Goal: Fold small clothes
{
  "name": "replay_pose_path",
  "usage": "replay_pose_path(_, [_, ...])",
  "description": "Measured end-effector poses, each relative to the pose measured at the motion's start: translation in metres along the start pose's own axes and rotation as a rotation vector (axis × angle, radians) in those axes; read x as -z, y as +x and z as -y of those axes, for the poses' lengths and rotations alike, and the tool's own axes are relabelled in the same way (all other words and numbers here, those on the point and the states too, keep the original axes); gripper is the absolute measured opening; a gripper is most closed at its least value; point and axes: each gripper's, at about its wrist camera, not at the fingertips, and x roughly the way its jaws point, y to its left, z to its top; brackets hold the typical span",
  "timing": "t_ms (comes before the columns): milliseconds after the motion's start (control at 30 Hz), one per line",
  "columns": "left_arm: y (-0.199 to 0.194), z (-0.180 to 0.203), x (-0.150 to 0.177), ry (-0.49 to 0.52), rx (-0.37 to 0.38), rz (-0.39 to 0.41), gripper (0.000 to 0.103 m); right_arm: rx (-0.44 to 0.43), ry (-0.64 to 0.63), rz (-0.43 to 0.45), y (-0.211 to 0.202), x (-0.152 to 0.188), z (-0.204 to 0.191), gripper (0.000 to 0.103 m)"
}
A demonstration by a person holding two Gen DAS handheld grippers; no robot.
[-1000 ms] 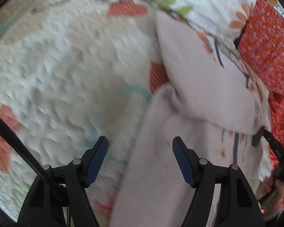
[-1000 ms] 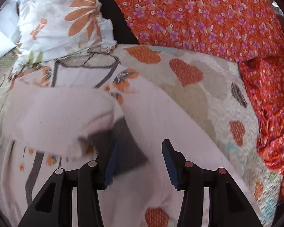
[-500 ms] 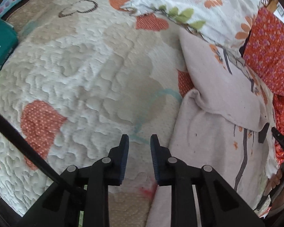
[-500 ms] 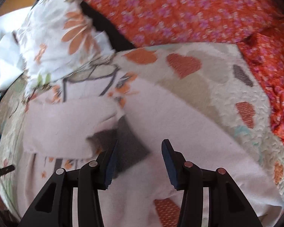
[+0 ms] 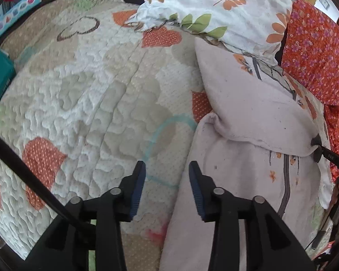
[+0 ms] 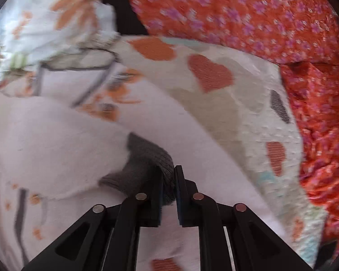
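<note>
With one sleeve of the pale pink printed cotton garment (image 5: 255, 122) folded inward on the heart-patterned quilt (image 5: 97, 103), remaining folds are pending: the right gripper (image 6: 168, 181) is closing on the grey ribbed cuff (image 6: 147, 158), while the left gripper (image 5: 167, 180) is opening, empty, near the garment's left edge.

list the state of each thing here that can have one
left gripper: jaws opening, nothing between them, over the quilt
right gripper: jaws closing on the grey cuff
pink garment: lying on the quilt, one sleeve folded across the body
floral pillow: lying at the quilt's far edge
</note>
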Motion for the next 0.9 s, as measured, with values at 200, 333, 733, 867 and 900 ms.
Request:
replay_pose_path(200, [0.002, 0.011, 0.000, 0.020, -0.008, -0.006, 0.043, 0.192, -0.033, -0.036, 0.016, 0.014, 0.020, 0.017])
replay_pose_path(333, [0.002, 0.016, 0.002, 0.025, 0.006, -0.008, 0.046, 0.091, 0.101, 0.045, -0.021, 0.045, 0.061, 0.020])
replay_pose_path(733, [-0.001, 0.044, 0.029, 0.068, 0.074, -0.039, 0.056, -0.023, 0.371, 0.055, -0.097, 0.191, 0.159, 0.057])
replay_pose_path(867, [-0.001, 0.051, 0.037, 0.093, 0.068, -0.042, 0.056, 0.011, 0.365, -0.026, -0.084, 0.221, 0.154, 0.059])
replay_pose_path(900, [-0.001, 0.050, 0.037, 0.092, 0.067, -0.043, 0.056, 0.029, 0.357, -0.058, -0.078, 0.227, 0.151, 0.059])
